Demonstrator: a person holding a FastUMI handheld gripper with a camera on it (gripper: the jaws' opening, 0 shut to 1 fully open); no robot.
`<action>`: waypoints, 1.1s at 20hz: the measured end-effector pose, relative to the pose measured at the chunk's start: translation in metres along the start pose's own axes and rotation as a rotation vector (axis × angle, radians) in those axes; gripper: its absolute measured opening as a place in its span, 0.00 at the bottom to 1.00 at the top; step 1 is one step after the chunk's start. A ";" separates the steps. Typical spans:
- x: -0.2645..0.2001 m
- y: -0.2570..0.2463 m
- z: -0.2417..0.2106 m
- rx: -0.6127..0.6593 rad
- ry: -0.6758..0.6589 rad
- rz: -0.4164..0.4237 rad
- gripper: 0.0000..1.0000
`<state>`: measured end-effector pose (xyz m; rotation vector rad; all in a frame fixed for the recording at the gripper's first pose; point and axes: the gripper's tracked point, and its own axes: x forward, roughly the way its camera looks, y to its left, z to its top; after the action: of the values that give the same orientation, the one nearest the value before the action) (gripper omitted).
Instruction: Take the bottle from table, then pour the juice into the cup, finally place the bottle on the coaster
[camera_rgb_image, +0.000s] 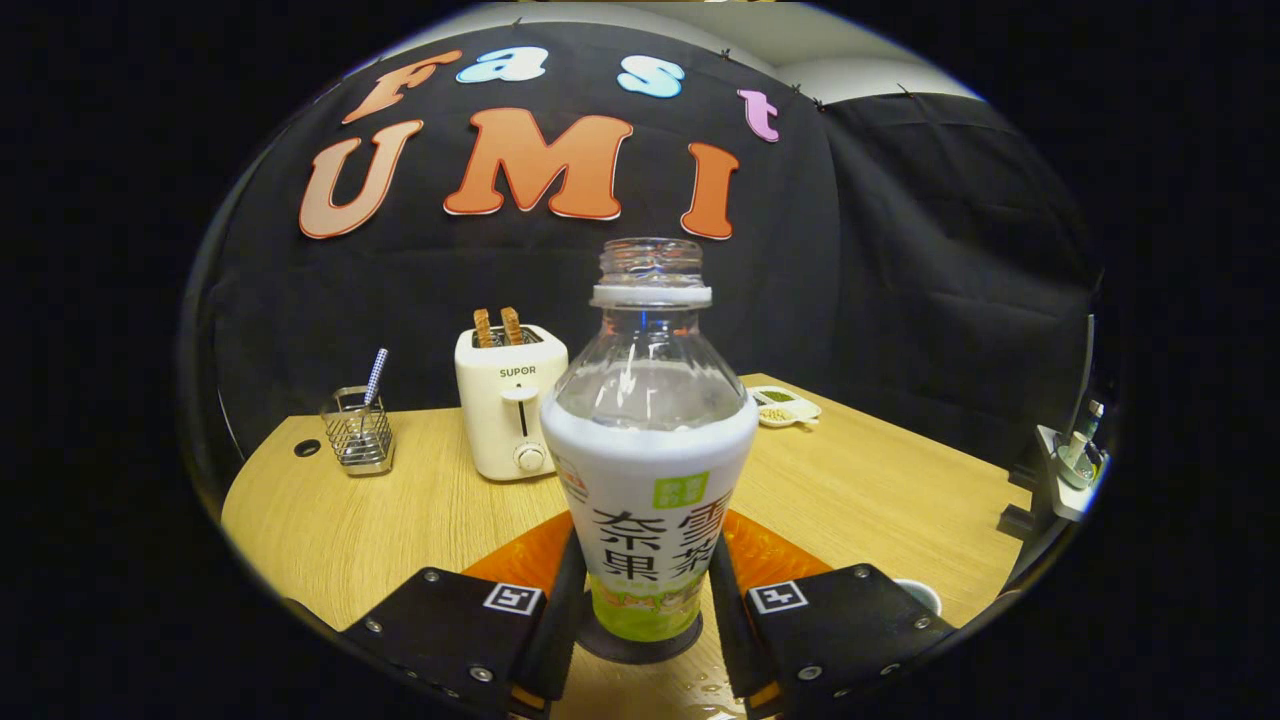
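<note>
- One gripper view: the bottle (648, 440) stands upright between the fingers of the gripper (646, 625), its base on a dark round coaster (640, 648) just ahead of them, which lies over an orange mat (770, 555) on the table (880, 490).
- Both fingers flank the bottle's lower label; whether they press on it or sit a hair clear I cannot tell.
- The bottle is uncapped and mostly clear inside, so I judge the pouring done and the placing in hand.
- The cup (920, 595) peeks out just past the right finger, close by.
- To finish well: see that the base is flat and centred on the coaster, part the fingers evenly so neither drags the label, then draw straight back.
- Droplets (700, 690) lie on the table near the fingers; a sideways pull could slide or tip the light bottle.
</note>
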<state>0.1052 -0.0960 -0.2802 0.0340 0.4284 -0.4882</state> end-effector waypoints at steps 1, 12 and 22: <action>0.000 0.000 -0.004 0.002 0.008 -0.001 0.61; 0.003 0.002 -0.020 0.022 0.028 0.015 0.67; -0.026 -0.001 0.011 0.100 -0.050 0.066 0.97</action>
<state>0.0880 -0.0867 -0.2590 0.1322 0.3529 -0.4447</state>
